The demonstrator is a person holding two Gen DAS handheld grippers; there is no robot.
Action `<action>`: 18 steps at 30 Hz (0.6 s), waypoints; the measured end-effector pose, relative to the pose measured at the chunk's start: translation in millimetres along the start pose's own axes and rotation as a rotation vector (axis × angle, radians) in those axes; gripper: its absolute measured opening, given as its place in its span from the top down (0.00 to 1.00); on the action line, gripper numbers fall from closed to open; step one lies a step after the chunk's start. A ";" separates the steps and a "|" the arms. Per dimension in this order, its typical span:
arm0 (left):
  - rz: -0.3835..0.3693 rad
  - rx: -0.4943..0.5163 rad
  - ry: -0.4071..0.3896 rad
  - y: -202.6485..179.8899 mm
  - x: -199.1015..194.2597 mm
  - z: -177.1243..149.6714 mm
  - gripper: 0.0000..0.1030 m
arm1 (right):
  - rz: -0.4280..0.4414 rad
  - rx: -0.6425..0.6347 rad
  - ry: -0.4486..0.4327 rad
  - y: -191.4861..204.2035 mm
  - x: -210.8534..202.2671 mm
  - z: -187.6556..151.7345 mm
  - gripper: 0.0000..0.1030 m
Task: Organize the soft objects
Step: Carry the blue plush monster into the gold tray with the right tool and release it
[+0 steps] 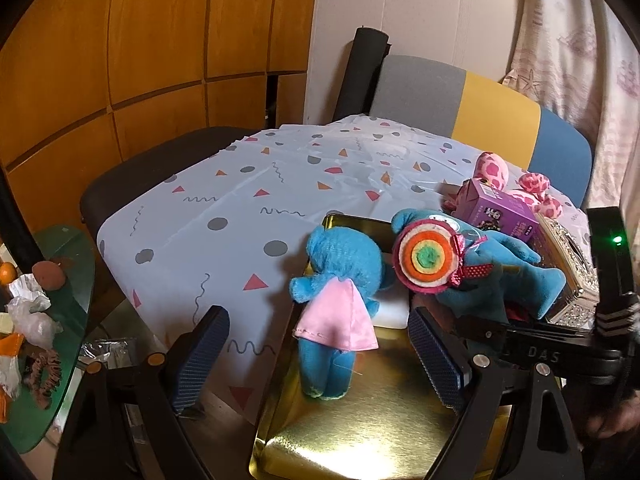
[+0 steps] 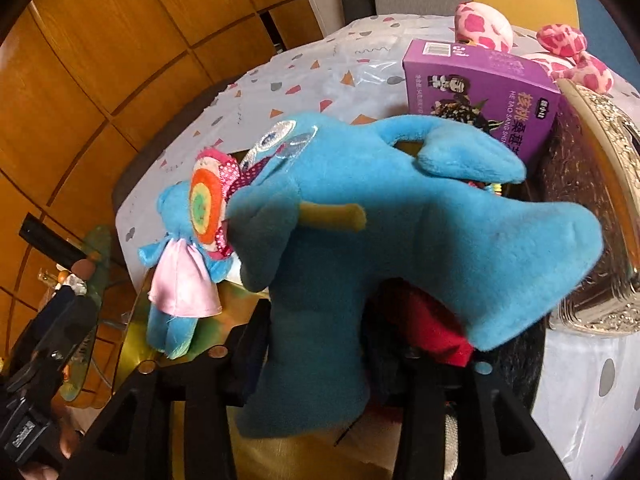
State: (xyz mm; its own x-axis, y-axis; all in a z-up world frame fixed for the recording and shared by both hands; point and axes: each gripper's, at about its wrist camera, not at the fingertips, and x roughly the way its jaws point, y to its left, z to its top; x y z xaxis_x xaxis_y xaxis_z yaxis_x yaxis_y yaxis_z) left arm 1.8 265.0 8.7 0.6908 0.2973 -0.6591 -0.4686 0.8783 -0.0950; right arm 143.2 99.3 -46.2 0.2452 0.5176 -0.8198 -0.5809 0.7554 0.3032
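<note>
A small blue doll [image 1: 340, 280] in a pink cape lies on the gold tray [image 1: 360, 432], between the wide-apart fingers of my left gripper [image 1: 320, 360]. Neither pad touches it. A big blue plush [image 2: 360, 220] holding a felt lollipop [image 2: 206, 204] hangs over the tray's right side. One of its legs drops between the fingers of my right gripper [image 2: 328, 344]. The left pad is against that leg and a dark gap shows on the other side. In the left wrist view the plush [image 1: 492, 276] sits just right of the doll.
A purple box [image 2: 480, 92], a pink spotted plush [image 2: 484, 24] and a silver ornate box [image 2: 592, 200] crowd the table's right side. The patterned tablecloth [image 1: 240, 200] stretches to the left and back. A cluttered glass side table [image 1: 68, 280] stands at far left, and a chair [image 1: 500, 108] stands behind.
</note>
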 end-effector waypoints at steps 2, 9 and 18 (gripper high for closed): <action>0.000 0.000 -0.003 -1.0 -1.8 0.0 0.11 | 0.003 -0.004 -0.015 3.8 -10.7 -2.5 0.51; 0.002 0.013 -0.029 -5.9 -11.4 1.7 0.11 | 0.004 -0.047 -0.074 11.5 -36.5 -11.3 0.38; -0.012 0.048 -0.053 -19.5 -24.5 2.8 0.11 | -0.007 -0.097 -0.179 6.0 -87.7 -38.5 0.38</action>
State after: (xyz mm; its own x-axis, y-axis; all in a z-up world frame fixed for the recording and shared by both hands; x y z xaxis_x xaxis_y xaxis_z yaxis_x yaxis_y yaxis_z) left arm -4.4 241.7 28.8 0.7251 0.3051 -0.6174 -0.4342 0.8984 -0.0659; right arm 88.3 43.0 8.8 0.3780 0.5823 -0.7197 -0.6485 0.7214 0.2430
